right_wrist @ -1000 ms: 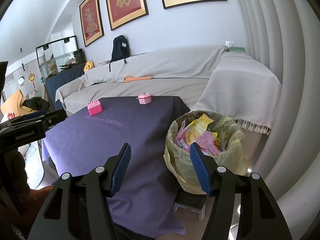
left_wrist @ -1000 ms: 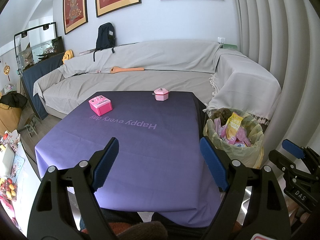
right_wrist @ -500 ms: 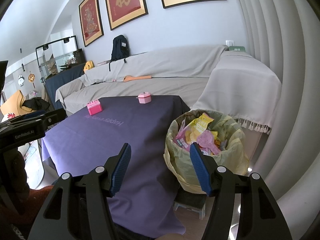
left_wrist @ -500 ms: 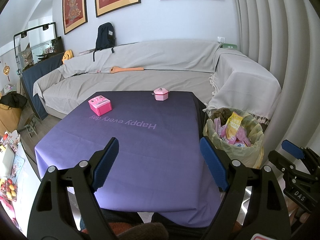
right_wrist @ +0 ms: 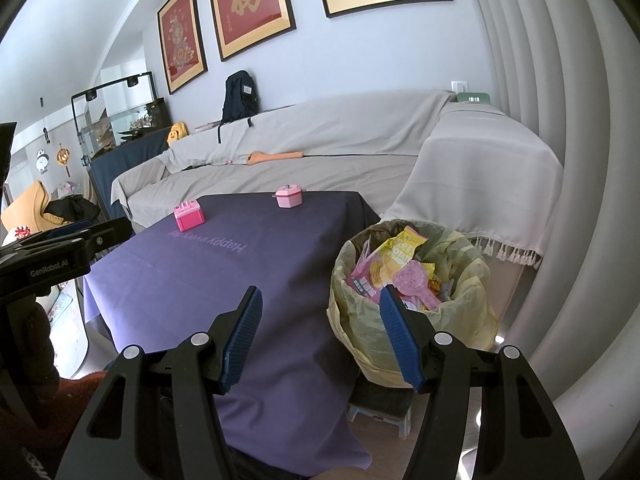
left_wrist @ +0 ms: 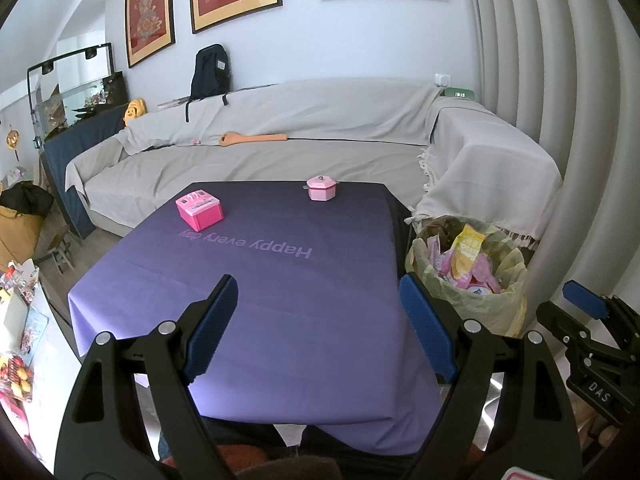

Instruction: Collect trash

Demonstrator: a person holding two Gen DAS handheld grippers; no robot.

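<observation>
A trash bin [left_wrist: 496,308] lined with a yellow-green bag stands right of the purple-covered table [left_wrist: 256,280]; it also shows in the right wrist view [right_wrist: 464,320]. It holds a yellow snack packet [right_wrist: 394,258] and pink wrappers [right_wrist: 414,284]. My left gripper [left_wrist: 316,320] is open and empty above the table's near edge. My right gripper [right_wrist: 320,324] is open and empty, between the table edge and the bin. A pink box [left_wrist: 199,211] and a pink lidded box [left_wrist: 322,188] sit on the table.
A grey-covered sofa [left_wrist: 280,152] runs behind the table, with an orange object [left_wrist: 252,138] and a dark backpack [left_wrist: 210,72] on it. A fish tank [left_wrist: 76,92] stands at the left. A small stool [right_wrist: 378,416] is under the bin. Ribbed curtains fill the right.
</observation>
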